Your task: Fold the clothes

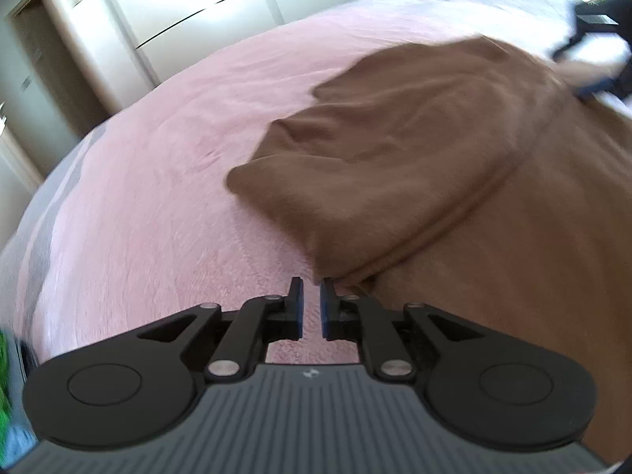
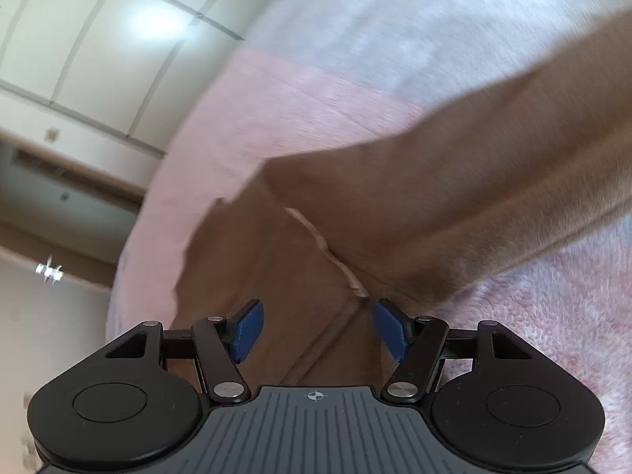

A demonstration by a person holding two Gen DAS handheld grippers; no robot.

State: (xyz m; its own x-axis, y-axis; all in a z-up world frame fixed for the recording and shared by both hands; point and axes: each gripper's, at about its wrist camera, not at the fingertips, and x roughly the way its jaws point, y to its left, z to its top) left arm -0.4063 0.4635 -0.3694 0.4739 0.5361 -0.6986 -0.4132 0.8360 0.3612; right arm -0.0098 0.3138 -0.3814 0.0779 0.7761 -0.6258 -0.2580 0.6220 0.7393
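Observation:
A brown garment lies partly folded on a pink fleece blanket. One layer is doubled over, with a seam running across it. My left gripper hovers at the garment's near corner. Its jaws stand a narrow gap apart with only blanket showing between them. In the right wrist view the same garment has a sleeve laid across its body, and a pale strip runs along the seam. My right gripper is open wide just above the cloth, and its blue pads touch nothing. The right gripper shows blurred at the far right.
The blanket turns to a pale grey band toward the far side. White wardrobe doors stand beyond the bed, and a doorway lies to the left. Something green sits at the left edge.

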